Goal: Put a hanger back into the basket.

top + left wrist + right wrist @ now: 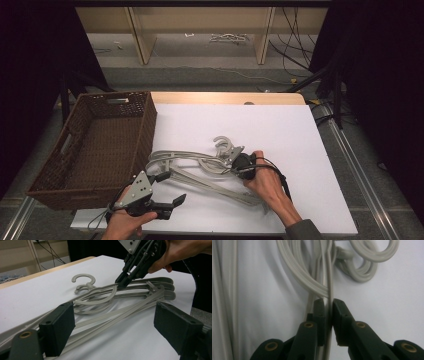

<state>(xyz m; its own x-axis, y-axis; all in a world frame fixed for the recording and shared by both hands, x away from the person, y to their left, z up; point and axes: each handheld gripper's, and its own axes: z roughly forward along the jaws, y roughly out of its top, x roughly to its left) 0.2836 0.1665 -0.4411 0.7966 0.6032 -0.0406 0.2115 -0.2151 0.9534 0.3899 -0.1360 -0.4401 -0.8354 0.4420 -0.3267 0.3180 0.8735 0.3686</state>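
Observation:
A tangled pile of grey plastic hangers [205,167] lies in the middle of the white table top, hooks [223,145] toward the far side. My right gripper [235,162] is shut on a thin arm of one hanger [329,293] just below the hooks [364,262]. From the left gripper view the same hangers [117,302] spread ahead, with the right gripper [122,282] pinching them. My left gripper [172,187] stands open near the table's front left, jaws wide apart and level with the hangers' near ends, nothing between them.
A dark brown wicker basket [95,145] sits at the left, overhanging the table edge. The white board [280,130] covers a wooden table. Shelves and cables lie on the floor beyond.

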